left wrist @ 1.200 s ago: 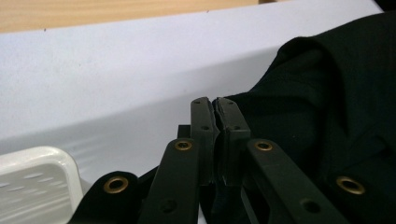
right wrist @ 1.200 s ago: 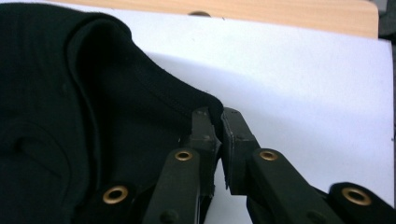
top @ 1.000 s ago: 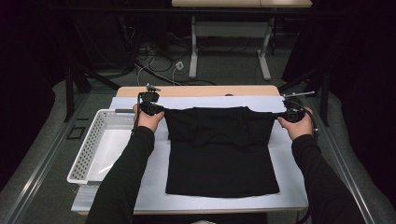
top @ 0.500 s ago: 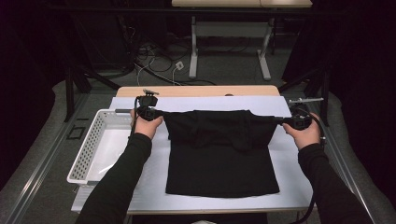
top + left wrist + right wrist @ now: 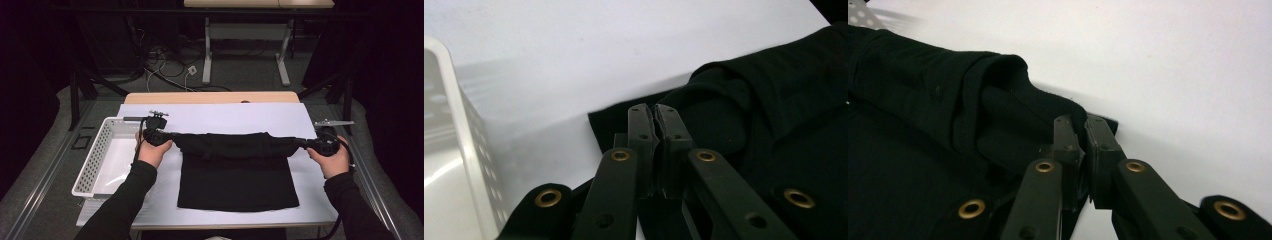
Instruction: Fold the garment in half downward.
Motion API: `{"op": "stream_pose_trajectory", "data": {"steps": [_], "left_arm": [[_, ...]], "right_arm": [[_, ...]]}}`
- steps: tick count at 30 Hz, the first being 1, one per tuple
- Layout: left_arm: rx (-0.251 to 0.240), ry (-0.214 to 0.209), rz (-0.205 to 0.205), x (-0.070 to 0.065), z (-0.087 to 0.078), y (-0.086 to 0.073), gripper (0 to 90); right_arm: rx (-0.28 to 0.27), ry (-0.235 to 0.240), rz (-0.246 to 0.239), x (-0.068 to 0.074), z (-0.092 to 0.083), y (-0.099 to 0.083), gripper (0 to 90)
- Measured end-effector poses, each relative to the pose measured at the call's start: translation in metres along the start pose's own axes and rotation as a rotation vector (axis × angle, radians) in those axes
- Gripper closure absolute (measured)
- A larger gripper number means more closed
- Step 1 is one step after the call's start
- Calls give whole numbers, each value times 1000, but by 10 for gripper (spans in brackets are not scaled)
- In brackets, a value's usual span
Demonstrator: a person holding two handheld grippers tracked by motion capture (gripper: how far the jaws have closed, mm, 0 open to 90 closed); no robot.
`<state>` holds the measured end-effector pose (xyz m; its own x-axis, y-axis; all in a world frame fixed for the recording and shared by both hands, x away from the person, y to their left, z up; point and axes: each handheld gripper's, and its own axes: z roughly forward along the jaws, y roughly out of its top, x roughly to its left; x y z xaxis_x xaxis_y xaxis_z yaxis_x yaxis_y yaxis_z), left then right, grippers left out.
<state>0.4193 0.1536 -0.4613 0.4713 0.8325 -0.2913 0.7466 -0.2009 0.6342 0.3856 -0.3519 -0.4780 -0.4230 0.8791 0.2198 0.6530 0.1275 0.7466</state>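
Observation:
A black T-shirt (image 5: 235, 180) lies on the white-covered table (image 5: 225, 117). Its upper part is pulled into a bunched band between my two grippers. My left gripper (image 5: 172, 136) is shut on the band's left end. In the left gripper view its jaws (image 5: 655, 112) pinch a thin edge of black cloth (image 5: 774, 100). At the right end, my right gripper (image 5: 300, 143) is shut on the fabric. The right gripper view has the cloth (image 5: 913, 100) folded over and clamped at the jaw tips (image 5: 1084, 122).
A white perforated basket (image 5: 95, 155) stands at the table's left side, close to my left hand. A wooden table edge (image 5: 210, 97) shows beyond the white cover. Cables and desk legs (image 5: 207, 50) lie on the floor behind.
Both hands have moved toward the person, dragging the shirt's top edge over its body. The spread upper part has gathered into a narrow band.

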Motion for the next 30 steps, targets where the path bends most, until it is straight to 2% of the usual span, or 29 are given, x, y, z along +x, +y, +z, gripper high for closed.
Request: {"op": "stream_pose_trajectory", "data": {"steps": [7,10,15,16,19,22,26,30], "left_arm": [[-14,-19,39,-16,-12,-21,865],[-31,-37,55,-23,-17,-33,864],[-40,-26,78,-29,-22,-42,865],[-42,-25,86,-32,-24,-49,864],[-47,-28,85,-33,-26,-54,864],[-45,-13,100,-36,-25,-62,864],[-49,-15,84,-36,-20,-71,863],[-33,1,93,-37,-18,-76,862]], "right_arm": [[-18,26,9,7,-10,-19,852],[-46,50,16,11,-19,-32,852],[-64,61,22,15,-27,-42,852],[-66,66,17,17,-31,-46,852],[-68,65,12,20,-34,-50,852],[-66,63,2,23,-36,-55,852],[-46,45,-19,28,-33,-64,852],[-30,40,-20,27,-31,-69,852]]}}
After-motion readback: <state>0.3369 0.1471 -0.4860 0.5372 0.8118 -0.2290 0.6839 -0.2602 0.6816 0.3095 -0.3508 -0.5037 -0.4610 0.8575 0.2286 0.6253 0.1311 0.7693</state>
